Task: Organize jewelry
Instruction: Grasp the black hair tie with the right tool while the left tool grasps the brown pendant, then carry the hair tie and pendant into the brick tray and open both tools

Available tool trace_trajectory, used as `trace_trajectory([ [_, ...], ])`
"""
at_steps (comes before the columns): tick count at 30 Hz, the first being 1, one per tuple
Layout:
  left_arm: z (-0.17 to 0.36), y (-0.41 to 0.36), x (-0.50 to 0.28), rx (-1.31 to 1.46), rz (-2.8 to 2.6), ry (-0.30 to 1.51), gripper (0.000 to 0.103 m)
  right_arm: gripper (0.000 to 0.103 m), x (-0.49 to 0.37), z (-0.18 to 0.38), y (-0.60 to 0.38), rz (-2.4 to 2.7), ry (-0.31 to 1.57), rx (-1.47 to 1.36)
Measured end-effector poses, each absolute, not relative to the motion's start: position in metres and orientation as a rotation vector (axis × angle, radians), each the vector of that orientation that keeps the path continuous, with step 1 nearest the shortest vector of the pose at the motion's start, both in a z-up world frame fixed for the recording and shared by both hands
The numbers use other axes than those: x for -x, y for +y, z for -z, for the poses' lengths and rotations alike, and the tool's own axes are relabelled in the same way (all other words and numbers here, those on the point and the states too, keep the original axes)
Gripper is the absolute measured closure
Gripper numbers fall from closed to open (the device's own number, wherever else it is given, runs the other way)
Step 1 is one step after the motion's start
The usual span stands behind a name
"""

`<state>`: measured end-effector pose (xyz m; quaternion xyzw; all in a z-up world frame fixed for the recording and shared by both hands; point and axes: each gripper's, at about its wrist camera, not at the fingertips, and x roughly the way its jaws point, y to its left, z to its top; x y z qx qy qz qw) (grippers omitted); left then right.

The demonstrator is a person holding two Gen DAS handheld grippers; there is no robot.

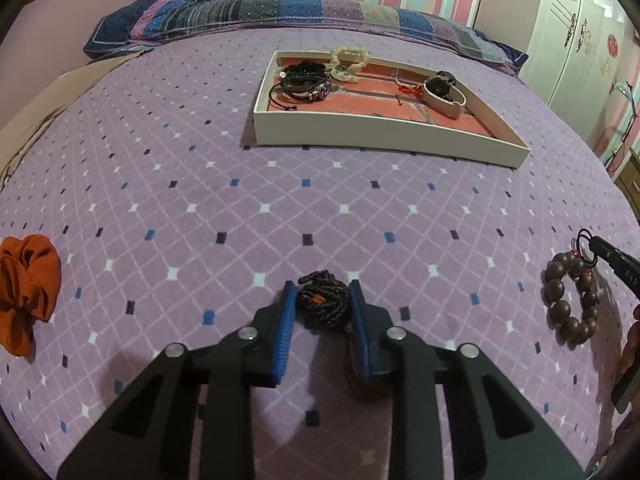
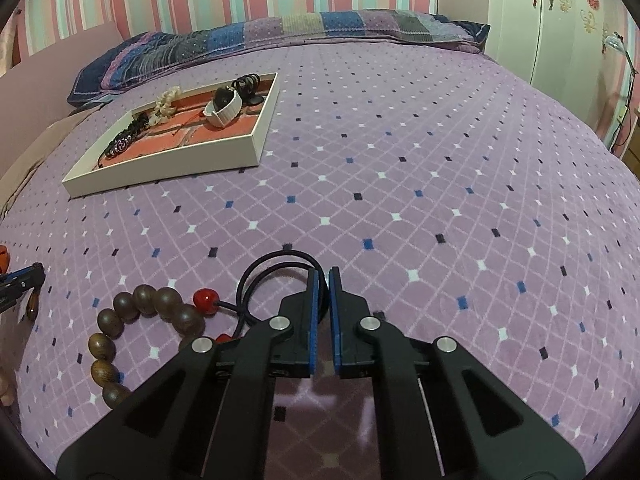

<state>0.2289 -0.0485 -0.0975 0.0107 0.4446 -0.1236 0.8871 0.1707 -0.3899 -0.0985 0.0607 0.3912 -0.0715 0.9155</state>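
The bed (image 1: 360,200) wears a purple cover with a white lattice and small blue, black and white diamonds. Along its far edge lies a long patchwork pillow (image 1: 280,12) in blues and purples. Toward the far side, nearer the left edge in the right wrist view, a shallow white tray (image 1: 384,132) with a red floor rests on the cover. Near the left edge lies an orange scrunchie (image 1: 28,288). Close to the near edge sits a coiled dark braided bracelet (image 1: 324,304), and further right a brown wooden bead bracelet (image 1: 568,300) with a dark cord loop (image 2: 276,268) at its end.
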Motion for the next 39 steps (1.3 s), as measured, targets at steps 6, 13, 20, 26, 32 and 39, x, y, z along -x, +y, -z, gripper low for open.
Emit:
trace_trajectory([
  [6,0.095,-0.050,-0.228,-0.019,0.272,0.918,0.078,0.097,-0.170,0.096,-0.389,0.148,0.797,-0.121],
  [13,0.089,-0.052,-0.227,-0.023,0.286,0.906,0.078,0.097,-0.170,0.094,-0.389,0.147,0.791,-0.120],
  [20,0.068,-0.055,-0.238,-0.024,0.296,0.872,0.078,0.097,-0.176,0.077,-0.389,0.145,0.755,-0.116],
  [26,0.047,-0.062,-0.256,-0.020,0.310,0.838,0.078,0.097,-0.192,0.053,-0.386,0.131,0.712,-0.112],
  [32,0.034,-0.068,-0.293,-0.020,0.309,0.836,0.078,0.097,-0.224,0.031,-0.379,0.114,0.677,-0.083],
  [39,0.025,-0.073,-0.340,-0.012,0.301,0.831,0.078,0.097,-0.271,0.005,-0.362,0.081,0.645,-0.059],
])
